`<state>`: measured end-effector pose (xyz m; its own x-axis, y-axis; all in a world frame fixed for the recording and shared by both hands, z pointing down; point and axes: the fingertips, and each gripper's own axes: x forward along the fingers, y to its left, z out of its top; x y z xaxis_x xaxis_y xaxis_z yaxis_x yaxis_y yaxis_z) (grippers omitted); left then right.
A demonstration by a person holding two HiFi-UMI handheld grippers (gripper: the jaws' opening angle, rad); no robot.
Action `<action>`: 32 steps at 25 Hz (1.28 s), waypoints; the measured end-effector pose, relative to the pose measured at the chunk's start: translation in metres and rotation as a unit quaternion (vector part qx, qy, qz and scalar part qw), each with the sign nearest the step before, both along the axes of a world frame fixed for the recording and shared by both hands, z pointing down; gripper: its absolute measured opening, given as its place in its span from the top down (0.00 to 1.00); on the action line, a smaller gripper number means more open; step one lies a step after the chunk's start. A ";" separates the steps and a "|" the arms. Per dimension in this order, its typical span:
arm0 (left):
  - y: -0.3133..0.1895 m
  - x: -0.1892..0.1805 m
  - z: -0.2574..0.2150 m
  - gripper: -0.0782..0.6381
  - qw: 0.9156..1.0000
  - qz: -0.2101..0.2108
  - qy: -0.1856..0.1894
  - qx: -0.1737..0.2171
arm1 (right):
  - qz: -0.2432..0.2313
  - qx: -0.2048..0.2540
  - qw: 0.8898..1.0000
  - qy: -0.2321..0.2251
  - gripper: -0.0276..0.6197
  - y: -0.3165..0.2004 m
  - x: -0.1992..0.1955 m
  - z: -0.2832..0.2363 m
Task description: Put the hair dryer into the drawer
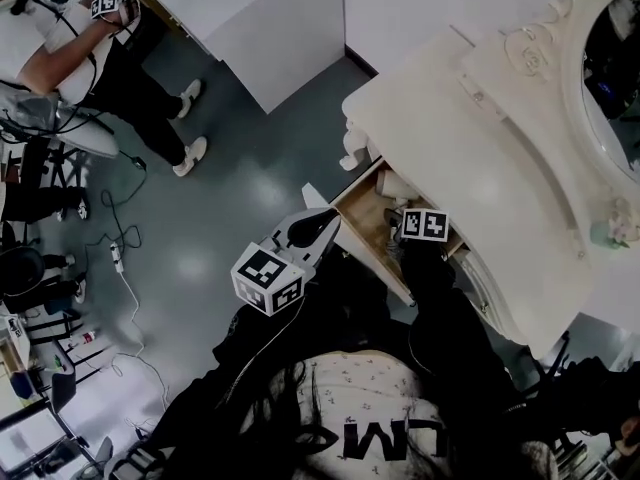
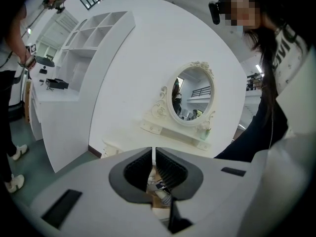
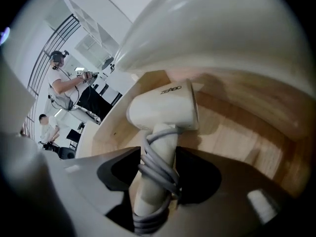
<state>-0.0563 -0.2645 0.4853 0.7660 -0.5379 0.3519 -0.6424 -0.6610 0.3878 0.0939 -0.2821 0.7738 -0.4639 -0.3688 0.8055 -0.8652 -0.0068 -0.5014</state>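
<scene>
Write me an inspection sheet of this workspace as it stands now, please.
Surface: cream dressing table; its drawer is pulled open.
Job's things: white hair dryer, its head inside the drawer, not yet released.
Clutter: one small green item beside the mirror.
Grippers: right gripper shut on the hair dryer's handle; left gripper shut, empty, held beside the drawer.
Cables: grey cord wound round the hair dryer's handle; white power strip with leads on the floor.
Surroundings: another person at a white counter.
</scene>
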 end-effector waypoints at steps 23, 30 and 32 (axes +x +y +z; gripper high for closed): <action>0.020 0.019 -0.006 0.89 1.000 0.011 0.002 0.004 | -0.012 0.056 0.998 -0.009 0.55 0.016 0.010 -0.053; 0.028 0.035 -0.012 0.89 1.000 0.021 0.003 0.011 | -0.011 0.116 0.991 -0.066 0.55 0.035 0.015 -0.105; 0.032 0.041 -0.013 0.89 1.000 0.025 0.002 0.013 | -0.015 0.138 0.987 -0.076 0.55 0.041 0.015 -0.122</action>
